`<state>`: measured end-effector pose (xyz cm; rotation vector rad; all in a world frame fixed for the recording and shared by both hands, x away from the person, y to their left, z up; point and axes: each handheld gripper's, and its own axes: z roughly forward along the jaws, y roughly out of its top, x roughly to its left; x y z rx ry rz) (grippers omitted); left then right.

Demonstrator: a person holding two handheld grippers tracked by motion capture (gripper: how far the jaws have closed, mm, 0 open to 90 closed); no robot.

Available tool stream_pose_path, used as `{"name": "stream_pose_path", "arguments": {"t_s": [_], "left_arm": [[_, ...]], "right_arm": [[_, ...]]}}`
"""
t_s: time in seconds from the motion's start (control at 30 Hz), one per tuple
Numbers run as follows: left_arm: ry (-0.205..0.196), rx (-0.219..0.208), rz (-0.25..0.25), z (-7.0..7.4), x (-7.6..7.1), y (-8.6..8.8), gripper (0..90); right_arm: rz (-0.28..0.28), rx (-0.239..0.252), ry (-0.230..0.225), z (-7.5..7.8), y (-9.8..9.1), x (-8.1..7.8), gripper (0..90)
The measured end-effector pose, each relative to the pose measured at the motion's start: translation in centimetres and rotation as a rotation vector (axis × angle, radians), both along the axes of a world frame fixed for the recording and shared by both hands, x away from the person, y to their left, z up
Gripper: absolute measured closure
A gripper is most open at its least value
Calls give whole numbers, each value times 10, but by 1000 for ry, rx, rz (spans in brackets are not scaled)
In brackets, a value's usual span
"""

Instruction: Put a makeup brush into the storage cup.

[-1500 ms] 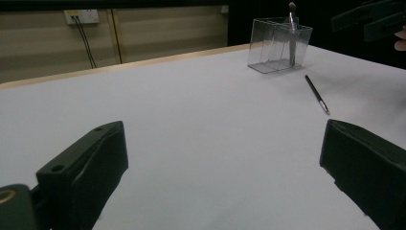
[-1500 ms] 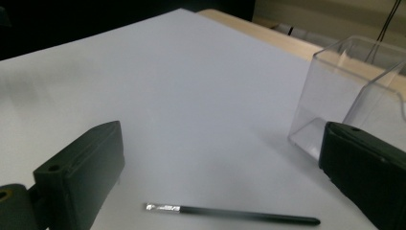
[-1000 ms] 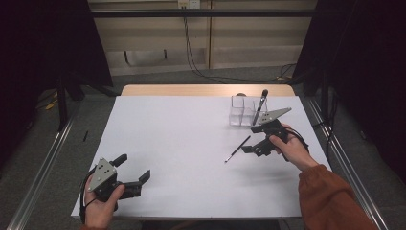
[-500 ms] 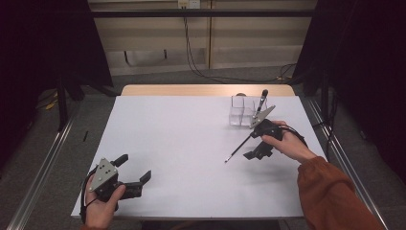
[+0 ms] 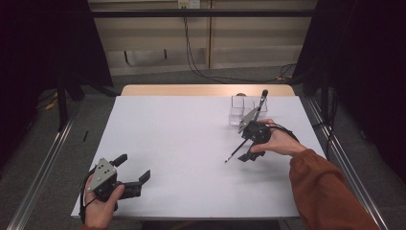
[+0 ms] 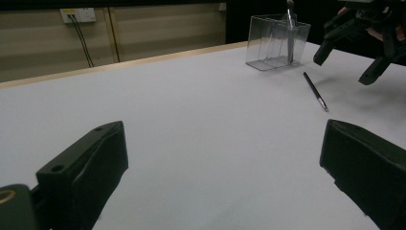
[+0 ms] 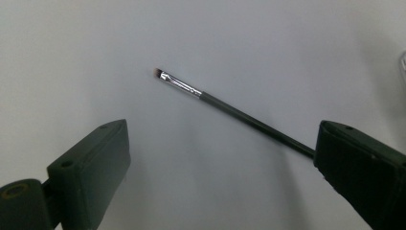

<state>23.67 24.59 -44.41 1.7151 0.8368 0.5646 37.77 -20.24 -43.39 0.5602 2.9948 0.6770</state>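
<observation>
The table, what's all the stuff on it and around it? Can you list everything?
Table: one, white top with a wooden far edge, middle of the room.
Clear holder: one, see-through, several compartments, far right part of the table.
Tall brush: one, dark, standing in the clear holder.
Thin brush: one, black handle, silver collar, brownish tip, lying flat on the table near the holder.
Cables: a few, black, on the floor behind the table.
Left gripper: one, black, open, near left corner of the table.
Right gripper: one, black, open, over the thin brush.
Sleeve: one, rust-orange, lower right.
</observation>
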Motion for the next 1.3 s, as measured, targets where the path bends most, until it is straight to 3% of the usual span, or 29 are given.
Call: {"name": "stream_pose_path", "arguments": {"t_s": [0.3,0.5,0.57,0.83,0.9,1.07,1.17,1.2,1.23,1.3], "left_arm": [[2,4,-1,0,1,0,25],[2,6,-4,0,1,0,25],[4,2,-2,-1,1,0,25],[2,7,-3,-1,1,0,25],[2,5,-5,-1,1,0,25],[5,3,-6,-1,1,-1,25],[5,5,-5,-1,1,0,25],[4,6,-5,-1,1,-1,25],[2,13,-8,-1,1,-1,25],[4,14,-11,-1,1,-1,25]], "right_arm": [[25,-20,10,-2,9,6,74],[34,-29,-7,-3,15,11,88],[37,-35,-34,-5,18,12,114],[88,-62,-31,-8,32,14,109],[85,-59,-22,-10,33,16,129],[108,-111,17,-18,34,17,161],[121,-129,23,-21,32,19,263],[104,-148,31,-22,33,19,282],[130,-143,29,-23,32,20,293],[125,-145,25,-24,33,19,312]]}}
